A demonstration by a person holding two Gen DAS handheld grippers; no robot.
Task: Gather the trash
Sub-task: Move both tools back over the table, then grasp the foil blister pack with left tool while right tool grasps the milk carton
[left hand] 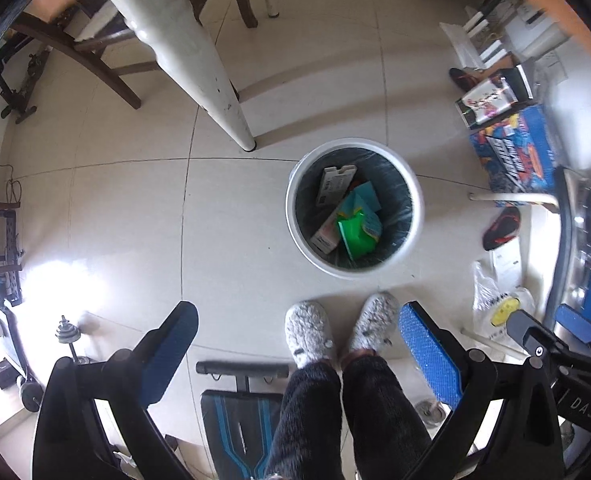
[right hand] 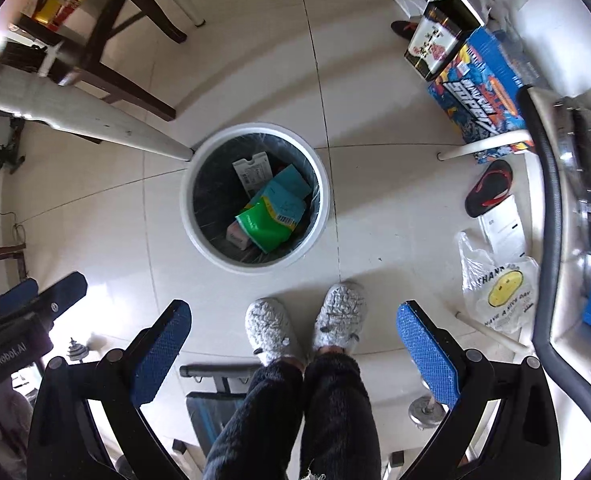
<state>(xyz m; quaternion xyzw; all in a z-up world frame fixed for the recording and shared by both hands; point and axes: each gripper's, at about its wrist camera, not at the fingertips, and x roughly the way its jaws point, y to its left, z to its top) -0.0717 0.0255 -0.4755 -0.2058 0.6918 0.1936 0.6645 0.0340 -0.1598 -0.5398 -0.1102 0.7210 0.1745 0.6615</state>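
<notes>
A white round trash bin (left hand: pixel 414 216) (right hand: pixel 187 216) with a dark liner stands on the tiled floor below both grippers. Inside lie a green packet (left hand: pixel 355 236) (right hand: pixel 263 226), a teal box (left hand: pixel 369 196) (right hand: pixel 285 196) and a white carton (left hand: pixel 333 184) (right hand: pixel 253 172). My left gripper (left hand: pixel 297 354) is open and holds nothing, high above the floor. My right gripper (right hand: pixel 293 346) is open too, with nothing between its blue pads. Each gripper shows at the edge of the other's view.
A person's grey slippers (left hand: pixel 309 332) (right hand: pixel 269 330) stand just near the bin. A white table leg (left hand: pixel 199 64) rises beside it. Colourful boxes (right hand: pixel 479 92), a black sandal (right hand: pixel 489 194) and a smiley plastic bag (right hand: pixel 499 292) lie to the right. A weight bench (left hand: pixel 235 412) and dumbbell (left hand: pixel 69 340) sit close below.
</notes>
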